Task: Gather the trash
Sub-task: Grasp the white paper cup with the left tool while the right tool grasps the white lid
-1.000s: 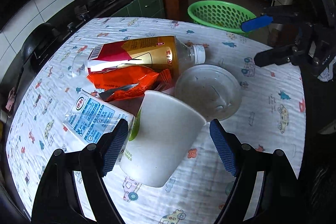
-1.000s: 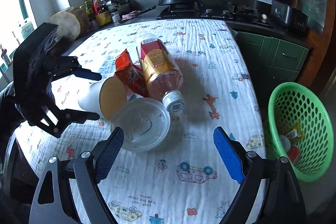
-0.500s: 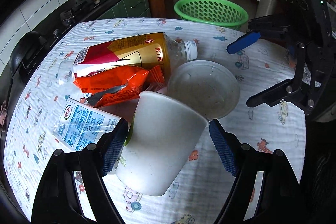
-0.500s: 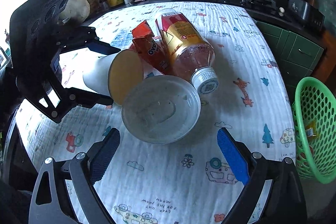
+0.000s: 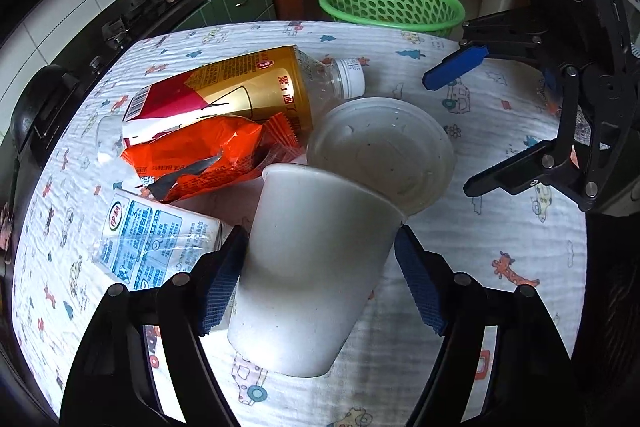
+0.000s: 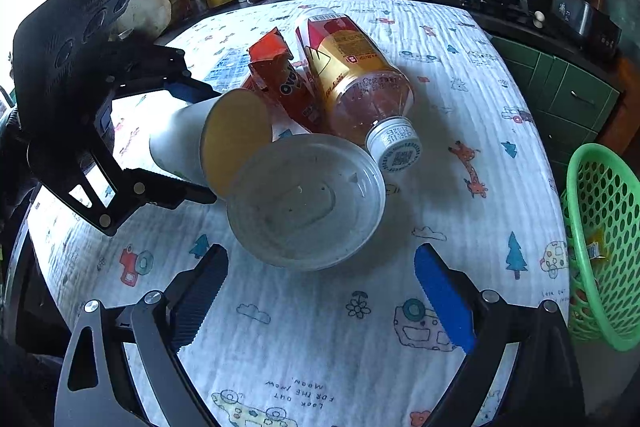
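Lying between left tongs (image 5: pixel 320 275): paper cup (image 5: pixel 316 267)

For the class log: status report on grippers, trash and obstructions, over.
Left gripper closing around white cup, not clamped. Right gripper open before clear lid. Bottle touching lid.

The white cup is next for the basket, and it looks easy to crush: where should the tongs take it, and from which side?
Grip the white cup across its side wall near the closed base, where it is stiffest. It lies tipped over, its mouth toward the clear lid, so come from the base end. The left tongs already straddle it there, still open.
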Demonstrator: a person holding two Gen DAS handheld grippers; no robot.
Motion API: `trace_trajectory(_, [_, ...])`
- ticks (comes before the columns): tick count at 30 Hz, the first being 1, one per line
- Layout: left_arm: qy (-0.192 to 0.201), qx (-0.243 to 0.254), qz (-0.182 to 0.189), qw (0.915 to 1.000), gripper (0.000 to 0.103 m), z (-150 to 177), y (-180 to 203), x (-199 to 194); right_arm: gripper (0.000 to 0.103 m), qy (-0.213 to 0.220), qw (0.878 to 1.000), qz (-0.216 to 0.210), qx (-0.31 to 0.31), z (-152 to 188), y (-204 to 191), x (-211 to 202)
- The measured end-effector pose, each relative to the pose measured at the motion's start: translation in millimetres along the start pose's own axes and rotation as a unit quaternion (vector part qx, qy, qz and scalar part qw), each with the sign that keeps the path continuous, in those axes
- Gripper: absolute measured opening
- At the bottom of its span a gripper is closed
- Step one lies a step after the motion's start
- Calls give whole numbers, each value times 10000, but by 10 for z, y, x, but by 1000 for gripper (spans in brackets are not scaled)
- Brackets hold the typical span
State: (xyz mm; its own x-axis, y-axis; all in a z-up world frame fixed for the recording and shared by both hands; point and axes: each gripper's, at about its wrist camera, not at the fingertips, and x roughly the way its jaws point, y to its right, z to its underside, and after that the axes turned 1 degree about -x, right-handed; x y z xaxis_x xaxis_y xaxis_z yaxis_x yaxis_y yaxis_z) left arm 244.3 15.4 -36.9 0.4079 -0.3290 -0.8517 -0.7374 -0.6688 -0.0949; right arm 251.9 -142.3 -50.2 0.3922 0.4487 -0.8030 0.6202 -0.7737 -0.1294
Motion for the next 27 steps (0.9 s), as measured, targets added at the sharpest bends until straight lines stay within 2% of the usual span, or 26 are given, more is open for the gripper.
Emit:
trace_trajectory(8, [64, -645, -110, 9978, 70, 235, -63, -223, 93, -138, 9998, 14, -151, -74, -67, 165])
trace_trajectory(13, [73, -885, -154, 9959, 70, 426, -48, -347, 93, -242, 9995, 86, -207, -150, -93, 318])
trace_trajectory(23, [-33, -913, -79, 9958, 71, 468, -11, -330, 94, -238, 9992, 222, -239, -275, -156, 464])
trace_trajectory(27, [-37, -884, -49, 9961, 73, 444, -4, -327, 90, -195, 9990, 268, -291, -239, -183, 441])
